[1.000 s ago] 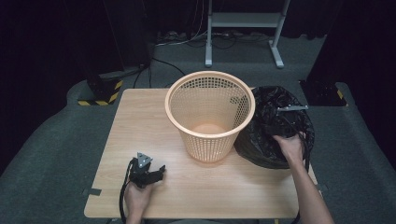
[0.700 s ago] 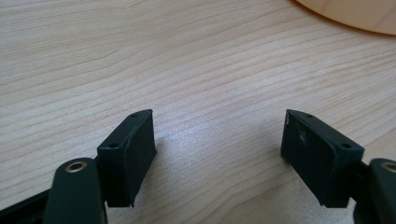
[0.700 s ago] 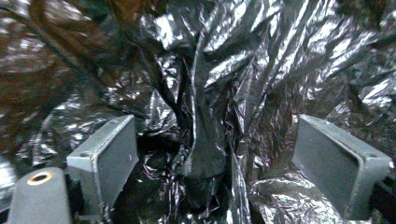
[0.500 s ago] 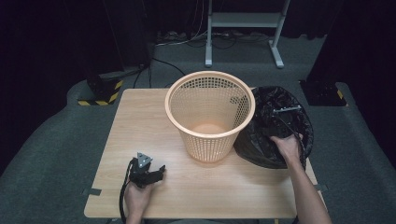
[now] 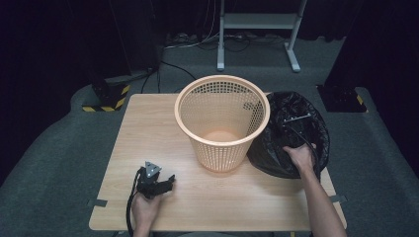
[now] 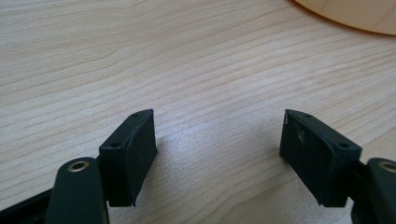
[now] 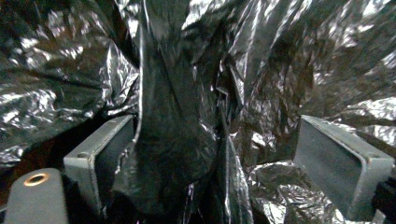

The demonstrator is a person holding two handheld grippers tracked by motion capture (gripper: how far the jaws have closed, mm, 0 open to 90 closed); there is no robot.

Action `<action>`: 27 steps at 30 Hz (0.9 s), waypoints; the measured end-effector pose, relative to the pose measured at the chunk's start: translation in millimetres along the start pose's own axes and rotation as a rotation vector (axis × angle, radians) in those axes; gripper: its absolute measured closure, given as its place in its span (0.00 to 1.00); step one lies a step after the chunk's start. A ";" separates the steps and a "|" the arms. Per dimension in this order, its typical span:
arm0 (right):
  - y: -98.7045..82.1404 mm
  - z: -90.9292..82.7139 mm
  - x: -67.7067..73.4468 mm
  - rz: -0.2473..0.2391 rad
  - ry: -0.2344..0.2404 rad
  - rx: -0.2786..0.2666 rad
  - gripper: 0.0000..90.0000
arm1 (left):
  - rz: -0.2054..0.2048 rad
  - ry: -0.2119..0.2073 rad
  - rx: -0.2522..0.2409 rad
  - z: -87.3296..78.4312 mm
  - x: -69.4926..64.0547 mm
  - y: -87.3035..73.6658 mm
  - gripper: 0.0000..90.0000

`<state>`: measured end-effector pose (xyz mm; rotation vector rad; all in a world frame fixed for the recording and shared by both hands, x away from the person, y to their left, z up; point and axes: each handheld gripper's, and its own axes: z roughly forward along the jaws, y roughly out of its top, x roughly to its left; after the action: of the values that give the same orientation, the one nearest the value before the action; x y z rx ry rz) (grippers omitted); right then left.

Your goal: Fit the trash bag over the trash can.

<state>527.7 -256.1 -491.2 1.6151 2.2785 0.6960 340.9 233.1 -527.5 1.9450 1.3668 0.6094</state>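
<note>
Now: right gripper buried in the black bag, left gripper idle on the table

My right hand [image 5: 300, 157] reaches into the crumpled black plastic bag [image 5: 276, 153] that lies on the right part of the table [image 5: 148, 128], touching the side of the orange mesh basket [image 5: 222, 121]. Through my right gripper view, the right gripper [image 7: 215, 163] has its jaws spread wide apart, and a tall fold of the shiny black film stands between them, pressed against the left jaw. The right jaw is free of it, with wrinkled plastic behind and below. Nothing is clamped yet.

The basket stands upright near the middle of the table, its open rim facing up and its inside bare as far as I can see.

My left hand [image 5: 146, 207] rests at the near left edge of the table, well apart from the basket, holding the left gripper [image 5: 170, 178]. In the left gripper view its jaws stand apart over bare wood grain, holding nothing, with a curved orange edge of the basket at the top right corner.
</note>
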 end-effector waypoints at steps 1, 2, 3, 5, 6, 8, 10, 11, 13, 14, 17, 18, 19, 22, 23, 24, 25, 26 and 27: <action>-0.3 2.0 -0.2 -0.003 -0.003 0.006 0.15 | 0.000 0.000 0.000 0.0 0.0 0.0 0.30; -0.6 3.9 -0.1 -0.003 -0.009 0.015 0.16 | 0.000 0.000 0.000 0.0 0.0 0.0 0.30; -1.3 6.1 0.5 -0.001 -0.020 0.020 0.16 | 0.000 0.000 0.000 0.0 0.0 0.0 0.30; -2.2 8.2 1.6 -0.004 -0.034 0.023 0.18 | 0.000 0.000 0.000 0.0 0.0 0.0 0.30; -2.8 8.9 2.1 -0.008 -0.040 0.021 0.20 | 0.000 0.000 0.000 0.0 0.0 0.0 0.30; -3.4 9.3 3.3 -0.017 -0.056 0.012 0.23 | -0.001 0.000 0.000 0.0 0.0 0.0 0.30; -3.9 9.4 3.2 -0.019 -0.068 0.005 0.25 | 0.000 0.000 0.000 0.0 0.0 0.0 0.30; -4.1 9.4 3.1 -0.021 -0.072 0.001 0.26 | 0.000 0.000 0.000 0.0 0.0 0.0 0.30; -4.3 9.3 3.9 -0.021 -0.076 -0.006 0.29 | 0.000 0.000 0.000 0.0 0.0 0.0 0.30; -4.6 9.1 4.3 -0.022 -0.076 -0.011 0.31 | 0.000 0.000 0.000 0.0 0.0 0.0 0.30; -6.4 8.0 4.5 -0.025 -0.075 -0.032 0.39 | 0.000 0.000 0.000 0.0 0.0 0.0 0.30; -7.0 7.5 4.3 -0.025 -0.075 -0.037 0.42 | 0.000 0.000 0.000 0.0 0.0 0.0 0.30; -7.6 6.7 3.9 -0.026 -0.076 -0.040 0.46 | 0.000 0.000 0.000 0.0 -0.1 0.0 0.30; -8.8 4.1 3.6 -0.029 -0.077 -0.038 0.59 | 0.001 0.000 0.000 0.0 -0.1 0.0 0.30; -8.8 3.5 3.6 -0.029 -0.076 -0.036 0.62 | 0.000 0.000 0.000 0.0 -0.1 0.0 0.30; -9.0 3.1 3.9 -0.031 -0.075 -0.036 0.66 | 0.000 0.001 0.000 0.0 -0.1 0.0 0.30; -9.3 3.0 4.1 -0.042 -0.072 -0.040 0.70 | 0.001 0.000 0.000 0.0 -0.1 0.0 0.30; -9.7 2.7 4.4 -0.045 -0.071 -0.042 0.75 | 0.001 0.001 -0.001 -0.1 -0.1 -0.1 0.30; -9.9 2.5 4.7 -0.049 -0.070 -0.044 0.79 | 0.001 0.001 0.000 -0.2 0.0 -0.1 0.30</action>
<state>519.2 -253.8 -498.2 1.5338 2.2297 0.6627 340.7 233.1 -527.5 1.9453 1.3664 0.6113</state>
